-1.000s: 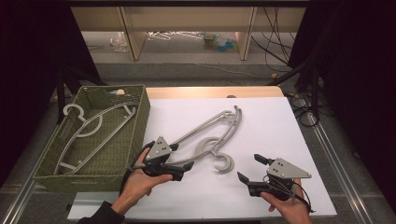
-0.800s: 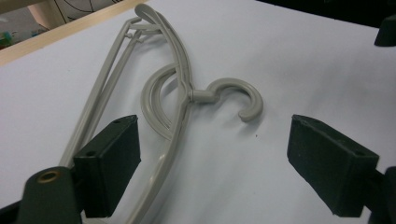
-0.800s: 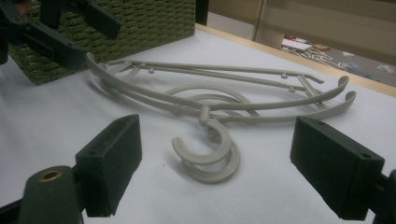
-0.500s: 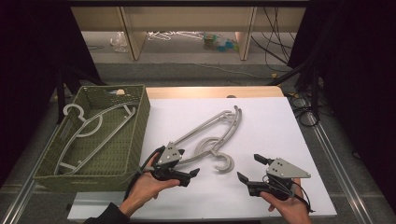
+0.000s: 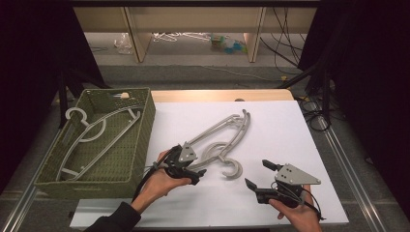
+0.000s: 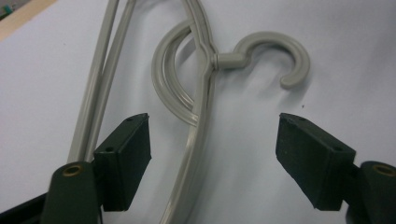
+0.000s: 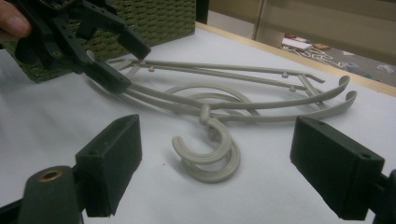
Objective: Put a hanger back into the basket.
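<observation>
Two grey plastic hangers (image 5: 227,130) lie stacked on the white tabletop (image 5: 280,125), hooks toward me. My left gripper (image 5: 197,162) sits low at their near left end. In the left gripper view its jaws (image 6: 215,149) straddle one hanger arm (image 6: 198,135), which runs closer to the left pad. The jaws have just been closing, but neither pad presses on the arm. The hook (image 6: 280,46) curls just beyond. My right gripper (image 5: 256,173) rests open to the right of the hooks. Its own view shows its jaws (image 7: 215,158) wide apart, with the hooks (image 7: 210,154) ahead and the left gripper (image 7: 123,60) farther off.
A green woven basket (image 5: 145,130) stands at the left of the table with one grey hanger (image 5: 96,140) lying in it. A wooden table edge (image 5: 217,95) runs along the back. Cables (image 5: 314,116) trail at the far right, beyond the table.
My left gripper has moved right and down onto the hangers' near end, and its jaws now straddle a hanger arm. The right gripper has stayed in place.
</observation>
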